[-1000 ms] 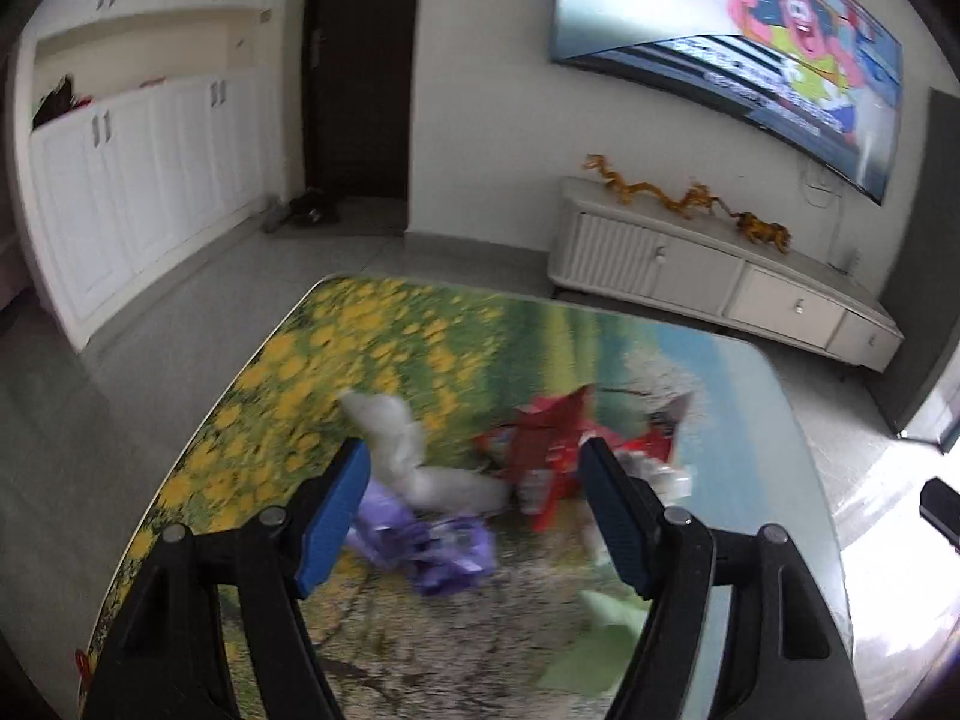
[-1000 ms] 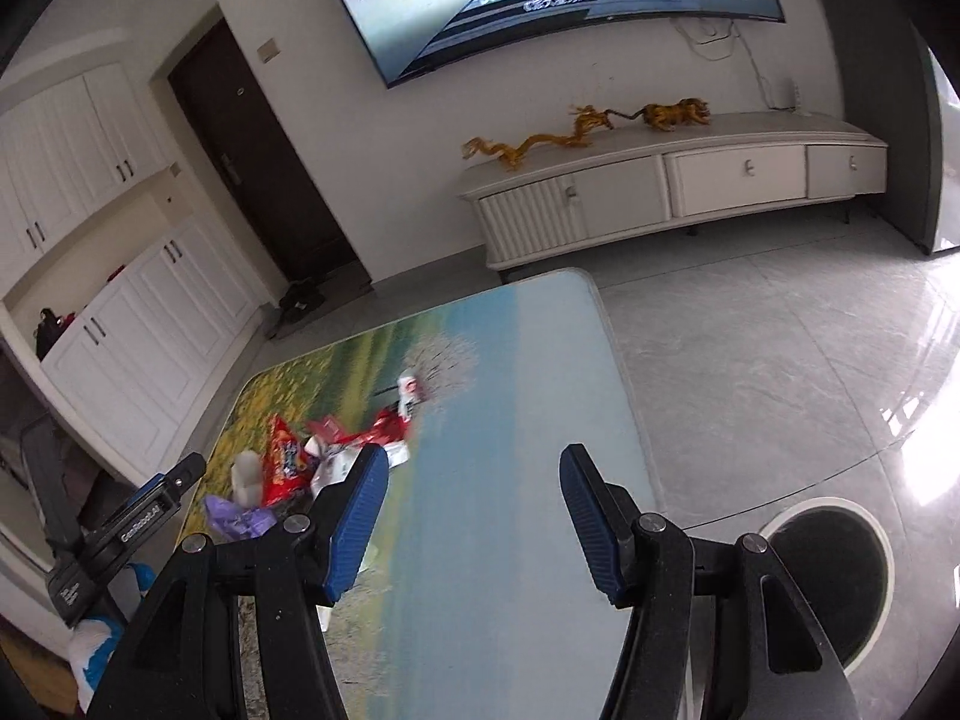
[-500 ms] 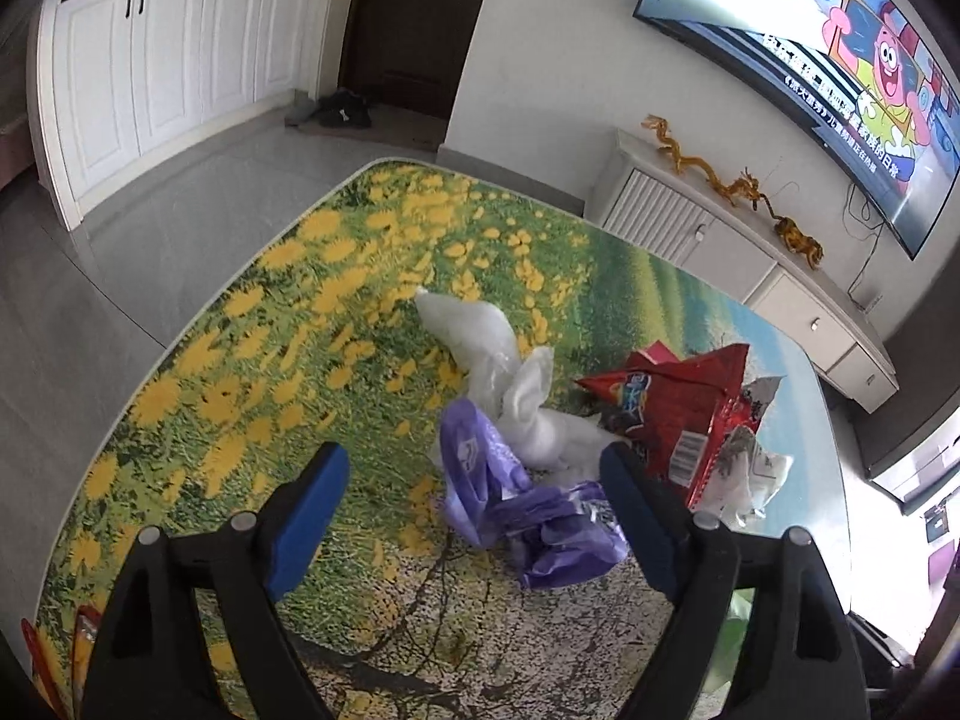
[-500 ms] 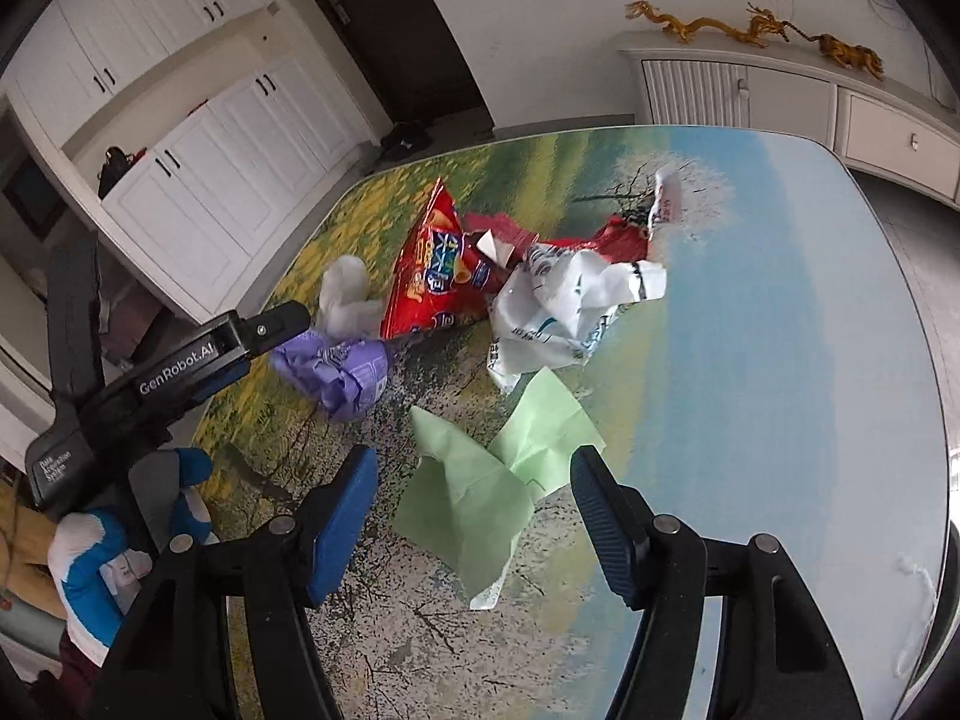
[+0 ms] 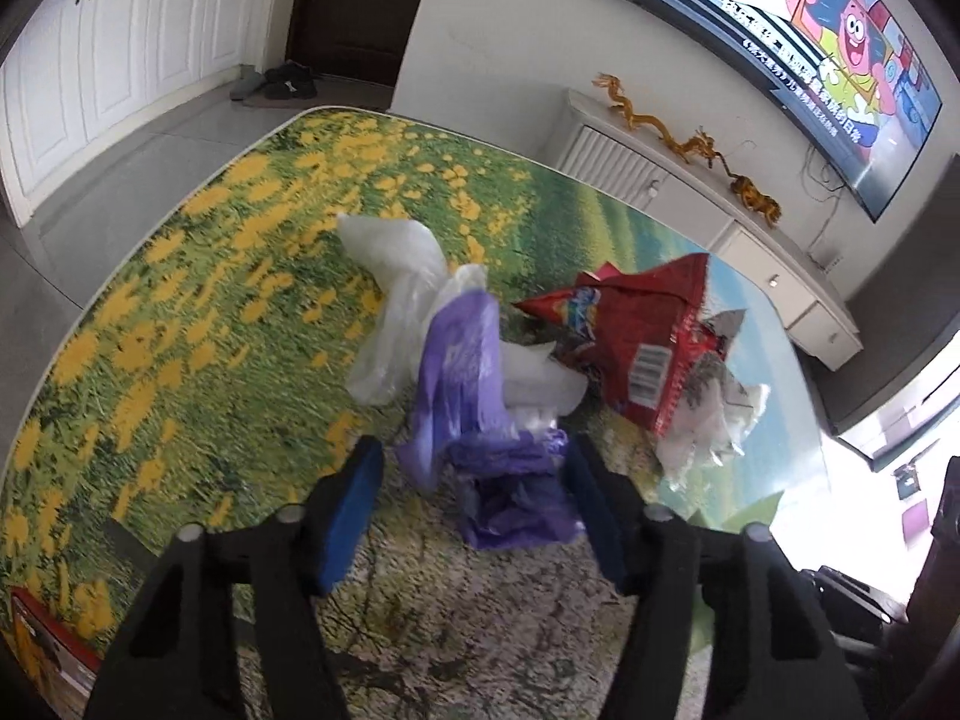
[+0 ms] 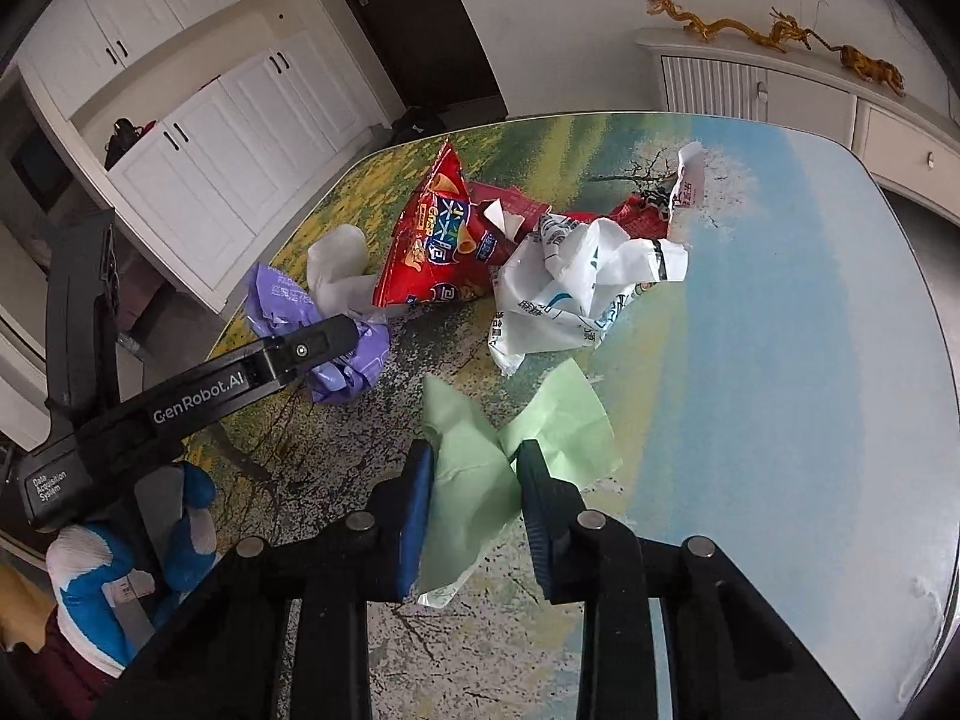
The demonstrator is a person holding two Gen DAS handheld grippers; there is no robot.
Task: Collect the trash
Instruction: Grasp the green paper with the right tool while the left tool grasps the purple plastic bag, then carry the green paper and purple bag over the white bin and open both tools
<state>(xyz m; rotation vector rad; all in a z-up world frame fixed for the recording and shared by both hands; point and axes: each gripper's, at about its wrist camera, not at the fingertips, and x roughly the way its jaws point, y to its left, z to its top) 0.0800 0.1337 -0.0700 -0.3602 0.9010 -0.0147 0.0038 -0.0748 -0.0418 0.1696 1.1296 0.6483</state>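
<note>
Trash lies in a heap on the table [image 5: 180, 300]. My left gripper [image 5: 471, 507] is open, its jaws on either side of a crumpled purple bag [image 5: 474, 420], which also shows in the right wrist view [image 6: 348, 360]. Behind the purple bag lie a clear white bag [image 5: 402, 276] and a red snack bag [image 5: 636, 336]. My right gripper [image 6: 474, 501] is partly closed around a green paper sheet [image 6: 480, 480], its pads [image 6: 420, 492] close beside the sheet; a grip cannot be made out. A white printed bag [image 6: 570, 294] and the red snack bag [image 6: 438, 240] lie beyond.
The table [image 6: 810, 330] has a printed landscape top and rounded edges. A white TV cabinet [image 5: 690, 180] and a wall TV [image 5: 780, 12] stand beyond. White cupboards [image 6: 210, 138] are at the left. A blue and white soft toy [image 6: 120, 546] sits beside the near left edge.
Both grippers have moved forward and down onto the trash. The left jaws now straddle the purple bag. The right jaws have narrowed around the green paper.
</note>
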